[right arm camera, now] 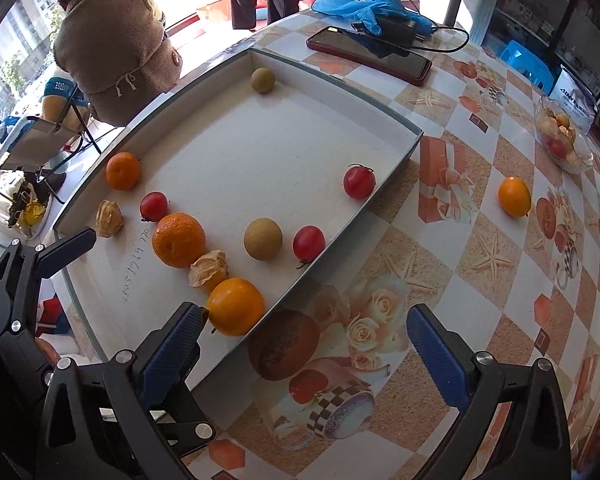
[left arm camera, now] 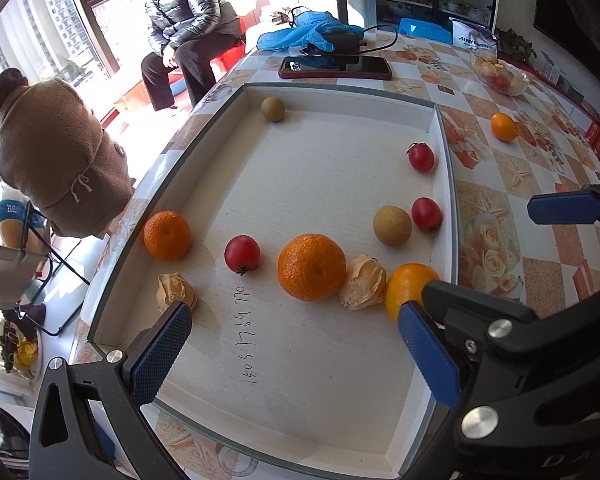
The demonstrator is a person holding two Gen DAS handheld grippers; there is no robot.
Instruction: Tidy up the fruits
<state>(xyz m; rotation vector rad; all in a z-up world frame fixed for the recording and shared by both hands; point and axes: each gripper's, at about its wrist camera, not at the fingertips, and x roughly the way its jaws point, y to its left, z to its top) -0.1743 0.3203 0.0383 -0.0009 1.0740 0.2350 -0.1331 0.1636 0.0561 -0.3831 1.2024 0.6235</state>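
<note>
The left hand-held gripper (left arm camera: 296, 344) is hovering agape over the tray (left arm camera: 444, 168), oranges (left arm camera: 311, 267) lying ahead. The right hand-held gripper (right arm camera: 304, 344) is gaping empty above the bench (right arm camera: 480, 280).

The left gripper (left arm camera: 294, 344) has its jaws spread wide, blue pads (left arm camera: 160, 354) at seven and five o'clock of its own view, gripping nothing. The right gripper (right arm camera: 306, 354) is equally spread and empty, its fingertip (left arm camera: 562, 209) showing at three o'clock in the left view.
</note>
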